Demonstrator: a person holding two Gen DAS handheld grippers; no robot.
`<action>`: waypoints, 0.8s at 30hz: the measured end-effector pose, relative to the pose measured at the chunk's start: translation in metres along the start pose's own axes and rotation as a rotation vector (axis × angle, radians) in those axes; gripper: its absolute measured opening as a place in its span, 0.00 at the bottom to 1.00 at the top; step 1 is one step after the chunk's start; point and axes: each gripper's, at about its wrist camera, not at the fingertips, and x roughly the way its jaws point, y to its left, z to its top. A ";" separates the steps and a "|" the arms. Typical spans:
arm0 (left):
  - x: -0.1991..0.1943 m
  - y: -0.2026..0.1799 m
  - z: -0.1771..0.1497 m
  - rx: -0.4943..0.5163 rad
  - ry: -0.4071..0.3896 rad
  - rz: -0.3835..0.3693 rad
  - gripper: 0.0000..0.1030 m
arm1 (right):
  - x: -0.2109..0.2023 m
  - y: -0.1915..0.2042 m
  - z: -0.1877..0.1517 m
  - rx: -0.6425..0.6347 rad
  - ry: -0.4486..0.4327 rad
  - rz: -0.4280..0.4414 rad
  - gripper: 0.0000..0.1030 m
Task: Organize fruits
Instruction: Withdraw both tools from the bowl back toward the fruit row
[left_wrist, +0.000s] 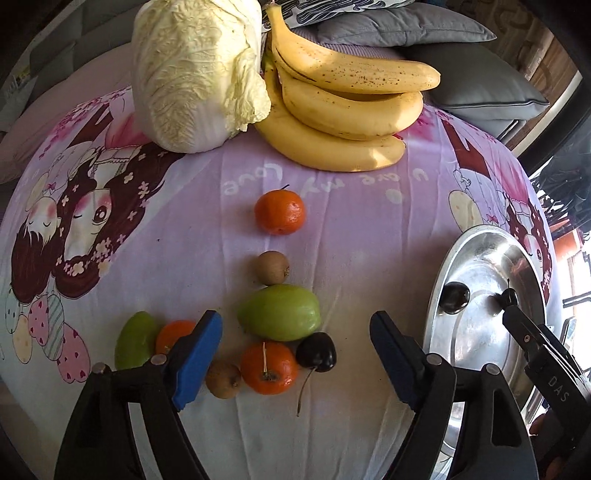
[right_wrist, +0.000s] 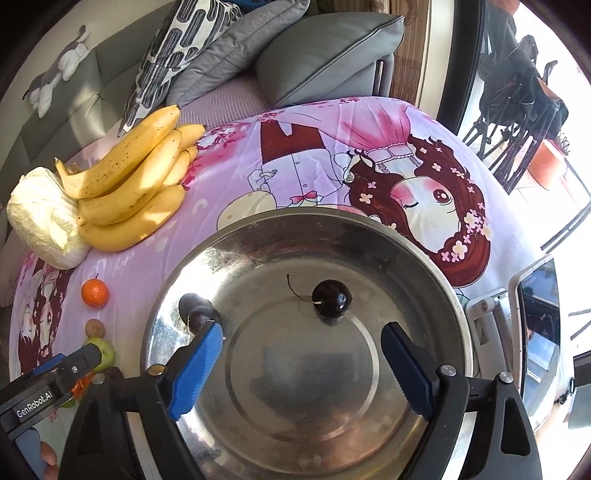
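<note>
My left gripper is open and empty above a cluster of fruit on the cloth: a green mango, a dark cherry, an orange tangerine and a brown longan. A second green fruit and another tangerine lie left of its left finger. Farther off lie a longan and a tangerine. My right gripper is open and empty over the steel pan, which holds one dark cherry. The pan is at the right in the left wrist view.
A bunch of bananas and a napa cabbage stand at the far side of the cartoon-print cloth. Grey cushions lie behind. A tablet on a stand sits right of the pan.
</note>
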 end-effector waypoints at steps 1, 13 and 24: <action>-0.001 0.000 -0.001 0.002 -0.003 0.008 0.81 | 0.000 0.000 -0.001 0.000 0.001 -0.002 0.94; 0.001 0.002 -0.004 -0.005 -0.016 -0.015 0.91 | 0.006 0.000 -0.004 0.002 0.020 0.002 1.00; -0.001 0.003 -0.002 -0.024 -0.031 -0.052 0.92 | 0.006 0.004 -0.005 0.002 0.031 0.031 1.00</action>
